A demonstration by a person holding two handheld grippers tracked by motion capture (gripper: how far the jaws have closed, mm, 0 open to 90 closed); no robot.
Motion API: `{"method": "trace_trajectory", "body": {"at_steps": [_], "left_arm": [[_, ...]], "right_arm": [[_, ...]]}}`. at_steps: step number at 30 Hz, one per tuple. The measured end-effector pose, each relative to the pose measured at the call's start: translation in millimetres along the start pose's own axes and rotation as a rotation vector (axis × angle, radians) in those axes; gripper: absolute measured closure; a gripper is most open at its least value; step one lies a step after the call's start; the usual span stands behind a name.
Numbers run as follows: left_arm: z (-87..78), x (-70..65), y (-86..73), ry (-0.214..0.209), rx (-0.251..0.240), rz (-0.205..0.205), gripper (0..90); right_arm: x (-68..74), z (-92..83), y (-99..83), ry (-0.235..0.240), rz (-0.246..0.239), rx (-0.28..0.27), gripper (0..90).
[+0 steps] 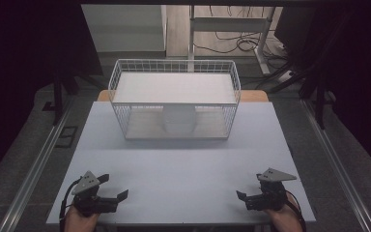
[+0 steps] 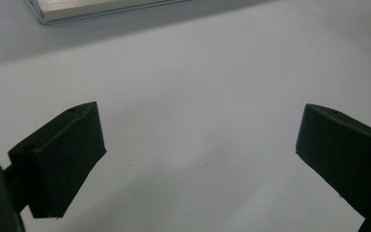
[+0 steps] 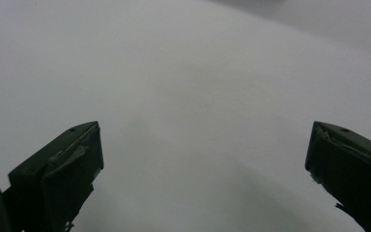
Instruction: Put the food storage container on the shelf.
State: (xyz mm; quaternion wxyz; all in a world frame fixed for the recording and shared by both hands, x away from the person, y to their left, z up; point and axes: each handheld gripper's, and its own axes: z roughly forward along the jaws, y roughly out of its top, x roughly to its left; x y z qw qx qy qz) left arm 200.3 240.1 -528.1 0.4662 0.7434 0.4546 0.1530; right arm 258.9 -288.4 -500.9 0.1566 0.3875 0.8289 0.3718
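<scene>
While both tools rest at the near edge of the table (image 1: 183, 169), the left tool (image 1: 113, 187) and right tool (image 1: 249, 186) stand with jaws spread wide and nothing between them. The step in hand appears to be the start position, before any reach. Nearest ahead lies the white wire basket (image 1: 174, 99), well apart from both tools, at the far middle of the table; a white panel rests across its top, and a white cylindrical container (image 1: 178, 121) stands inside. The next move likely calls for a forward reach toward the basket, both tools kept open.
</scene>
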Motion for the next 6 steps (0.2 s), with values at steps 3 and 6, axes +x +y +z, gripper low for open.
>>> {"method": "trace_trajectory", "body": {"at_steps": [3,6], "left_arm": [[0.3,0.1,0.2,-0.001,0.002,-0.001,2.8],[1.4,-0.2,0.8,-0.004,0.01,0.003,2.9]], "right_arm": [[1.2,1.2,0.3,-0.005,-0.004,0.008,0.0],[1.6,1.8,0.3,-0.007,-0.01,0.012,0.0]]}}
